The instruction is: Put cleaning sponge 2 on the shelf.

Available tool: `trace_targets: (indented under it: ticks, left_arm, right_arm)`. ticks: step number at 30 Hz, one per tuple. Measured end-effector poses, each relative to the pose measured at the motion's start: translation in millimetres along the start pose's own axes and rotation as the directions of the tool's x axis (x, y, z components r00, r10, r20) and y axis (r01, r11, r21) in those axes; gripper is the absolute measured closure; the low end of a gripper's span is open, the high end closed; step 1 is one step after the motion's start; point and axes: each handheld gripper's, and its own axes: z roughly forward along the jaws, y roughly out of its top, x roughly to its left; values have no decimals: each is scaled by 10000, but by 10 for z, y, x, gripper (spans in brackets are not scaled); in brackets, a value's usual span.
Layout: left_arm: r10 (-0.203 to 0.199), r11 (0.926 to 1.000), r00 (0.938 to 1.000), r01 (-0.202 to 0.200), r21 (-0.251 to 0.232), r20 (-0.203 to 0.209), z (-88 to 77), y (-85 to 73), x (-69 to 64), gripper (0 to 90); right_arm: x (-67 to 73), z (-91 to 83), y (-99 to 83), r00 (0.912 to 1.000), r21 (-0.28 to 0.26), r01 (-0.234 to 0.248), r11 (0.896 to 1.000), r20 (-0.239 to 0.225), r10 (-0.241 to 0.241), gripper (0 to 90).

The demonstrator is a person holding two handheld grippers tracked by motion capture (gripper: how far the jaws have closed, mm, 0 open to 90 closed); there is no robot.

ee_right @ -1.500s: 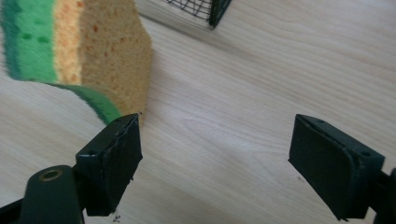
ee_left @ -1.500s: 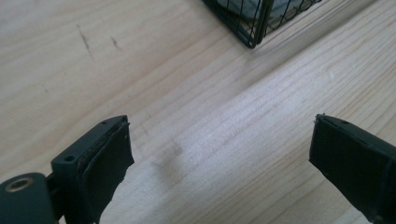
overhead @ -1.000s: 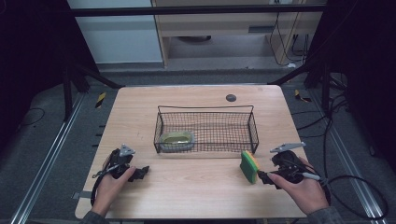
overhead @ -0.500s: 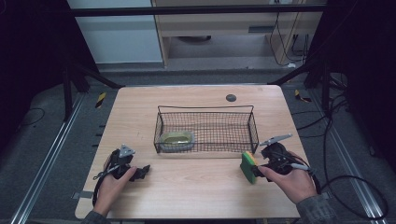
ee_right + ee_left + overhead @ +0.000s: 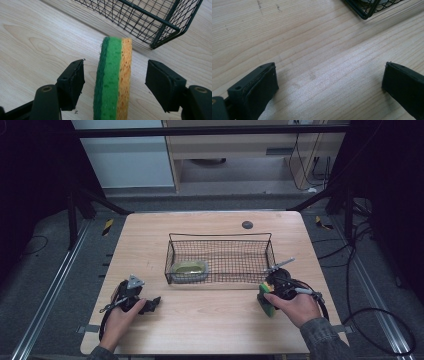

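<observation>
Right tongs closing astride upright sponge, pads clear

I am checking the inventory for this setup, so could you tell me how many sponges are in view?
2: one sponge stands on edge between the open jaws of the right gripper; the other sponge lies inside the wire basket, at its left end.

Cut off and too small to tell

The sponge runs off the right gripper view's bottom edge; the object in the basket is too small to identify.
</observation>
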Motion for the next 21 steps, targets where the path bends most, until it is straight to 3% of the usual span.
trace_targets:
  ticks: [16, 21]
  left_arm:
    - [1, 10000, 10000, -1, -31, 22, 4, 1, 2, 0]
    - [3, 10000, 10000, -3, -39, 16, 5, 0, 2, 0]
  right_arm:
    - [-16, 162, 62, 10000, 1165, 20, 9932, 20, -23, 396]
    - [-11, 186, 50, 10000, 1435, 53, 9896, -67, -44, 520]
